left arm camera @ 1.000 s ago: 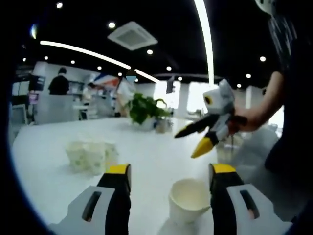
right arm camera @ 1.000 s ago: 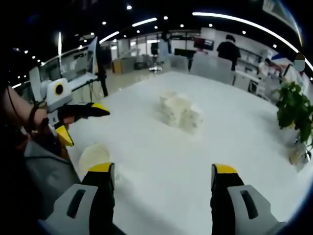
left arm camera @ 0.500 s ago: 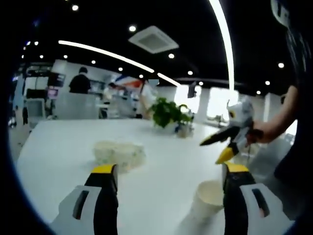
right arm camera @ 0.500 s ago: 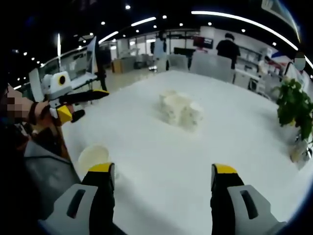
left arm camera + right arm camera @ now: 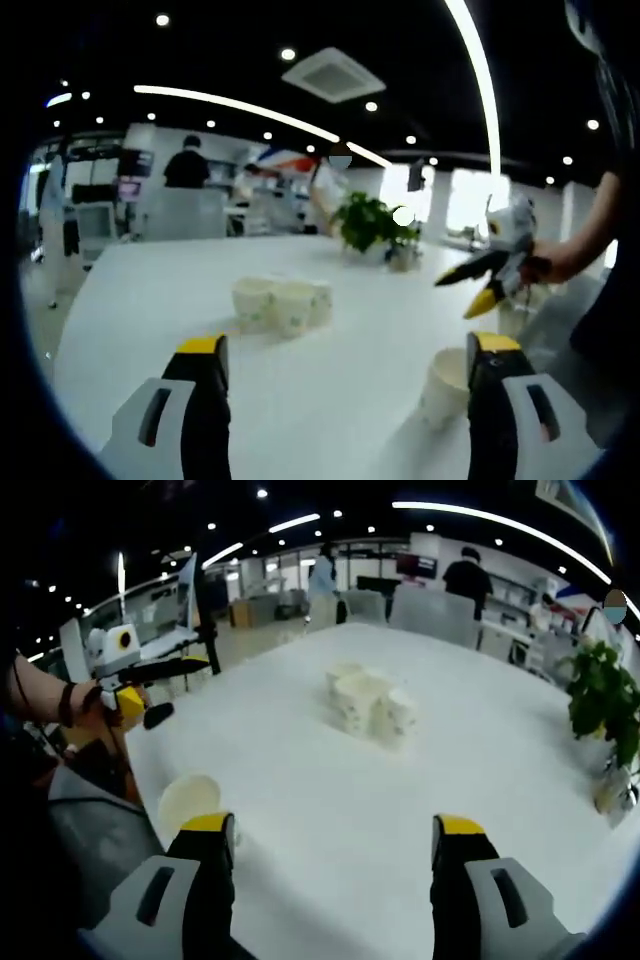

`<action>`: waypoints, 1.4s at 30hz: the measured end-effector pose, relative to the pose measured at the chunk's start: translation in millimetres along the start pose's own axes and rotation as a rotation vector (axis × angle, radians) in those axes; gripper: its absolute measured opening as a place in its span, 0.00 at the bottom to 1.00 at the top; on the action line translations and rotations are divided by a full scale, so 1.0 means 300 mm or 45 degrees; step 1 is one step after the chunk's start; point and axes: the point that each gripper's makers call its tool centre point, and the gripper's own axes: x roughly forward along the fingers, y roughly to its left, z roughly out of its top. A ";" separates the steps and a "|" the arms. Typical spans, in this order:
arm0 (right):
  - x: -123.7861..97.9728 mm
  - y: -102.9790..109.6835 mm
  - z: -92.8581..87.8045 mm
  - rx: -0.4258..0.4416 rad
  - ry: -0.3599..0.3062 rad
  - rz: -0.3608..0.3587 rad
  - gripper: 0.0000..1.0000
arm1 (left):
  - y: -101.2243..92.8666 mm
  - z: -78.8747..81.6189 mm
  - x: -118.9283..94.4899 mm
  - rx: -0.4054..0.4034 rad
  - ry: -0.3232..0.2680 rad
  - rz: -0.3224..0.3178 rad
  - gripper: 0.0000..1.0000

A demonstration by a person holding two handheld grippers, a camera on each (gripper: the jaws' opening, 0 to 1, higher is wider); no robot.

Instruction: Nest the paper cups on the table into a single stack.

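White table (image 5: 300, 780), clustered paper cups (image 5: 365, 705), both tongs (image 5: 340, 370) (image 5: 325, 845) apart, empty.

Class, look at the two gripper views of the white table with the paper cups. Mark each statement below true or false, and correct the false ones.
1. A group of paper cups stands together near the middle of the white table. True.
2. All the cups are already nested into one stack. False: a single paper cup stands apart near the table edge, and the group sits side by side.
3. The left tool has its jaws spread with nothing between them. True.
4. The right tool is clamped on a cup. False: its jaws are open and hold nothing.
5. A potted plant stands on the table. True.
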 end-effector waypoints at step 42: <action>0.347 -0.041 0.410 -0.899 0.109 0.460 0.41 | 0.034 -0.064 -0.035 -0.041 0.097 0.083 0.99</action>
